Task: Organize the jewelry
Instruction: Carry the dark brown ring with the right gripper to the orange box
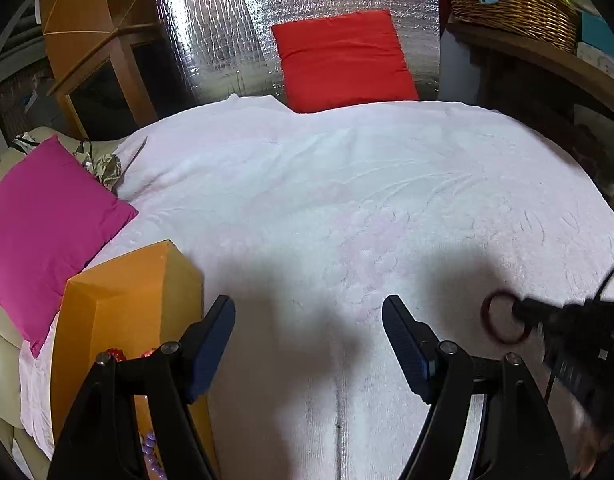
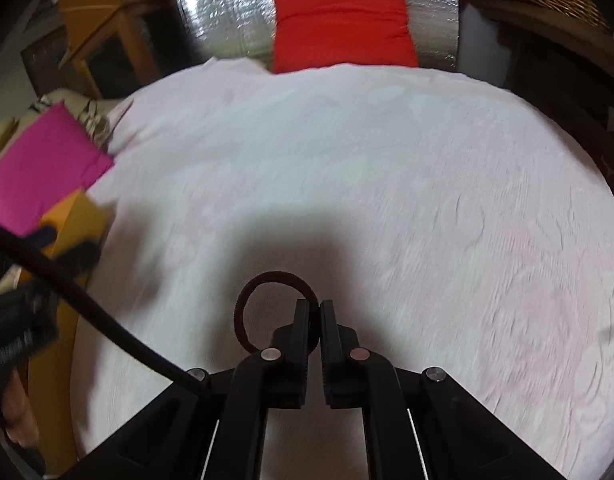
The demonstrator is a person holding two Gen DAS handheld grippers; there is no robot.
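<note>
White, slightly pinkish textured cloth [image 1: 307,184] is spread over the whole surface, with silver foil sheeting [image 1: 211,40] seen at the far end. Going left to right: a magenta cushion [image 1: 47,220] is cut off by the left edge, and an orange box [image 1: 119,308] sits just beside it on the cloth. Most of the box's inside is blocked by the left tool [image 1: 307,316]; only a bit of something red and some purple beads [image 1: 150,446] can be made out, too hidden to name properly. That left tool is held spread wide with nothing between its blue pads. A red cushion [image 1: 343,60] is propped at the far end, and a wicker basket [image 1: 511,4] is partly cropped at top right.

The right wrist view is smeared by motion blur, so cloth detail is lost. The right tool [image 2: 315,306] is pressed together, pinching a dark maroon ring-shaped band [image 2: 263,280], thin and round, possibly a hair tie or bangle, hard to tell which. The band is held just above the cloth, right of the left tool, partly hidden behind the fingers.
</note>
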